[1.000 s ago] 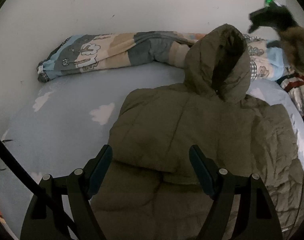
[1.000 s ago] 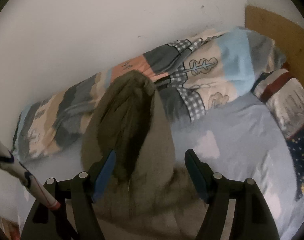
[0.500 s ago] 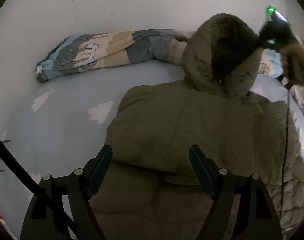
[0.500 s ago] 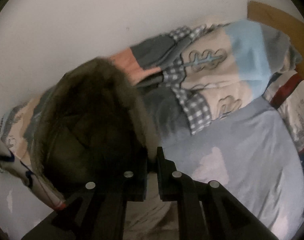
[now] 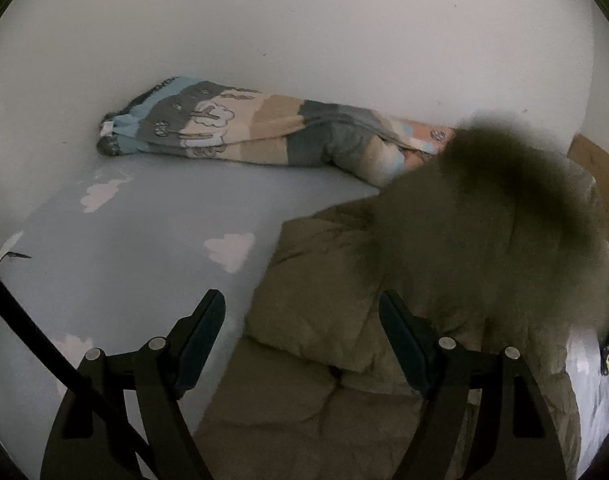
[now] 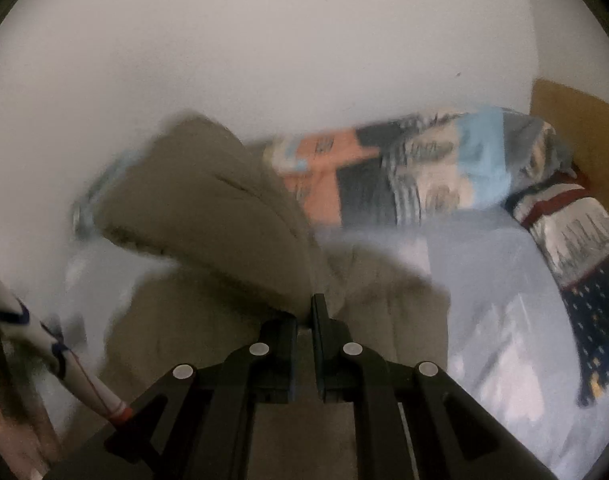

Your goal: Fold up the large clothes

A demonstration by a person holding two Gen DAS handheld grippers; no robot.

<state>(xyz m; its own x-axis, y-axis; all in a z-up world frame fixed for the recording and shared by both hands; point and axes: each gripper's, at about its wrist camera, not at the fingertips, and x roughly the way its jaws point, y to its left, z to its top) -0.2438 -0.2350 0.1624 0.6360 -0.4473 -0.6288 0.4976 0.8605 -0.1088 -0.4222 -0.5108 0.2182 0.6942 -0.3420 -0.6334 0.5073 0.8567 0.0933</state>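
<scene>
Pale-blue bed [image 5: 152,248], olive jacket [image 5: 344,280] on it. Right hand-held gripper [image 6: 310,312] clamps jacket hood [image 6: 208,200]; left hand-held gripper [image 5: 302,320] wide, holding nothing.

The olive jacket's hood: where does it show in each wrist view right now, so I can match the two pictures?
Left wrist view: the hood is a blurred dark mass, upper right, over the jacket body.
Right wrist view: the hood is centre-left, with the right hand-held gripper shut on its edge.
Shared landmark: the patterned rolled quilt along the wall.
</scene>
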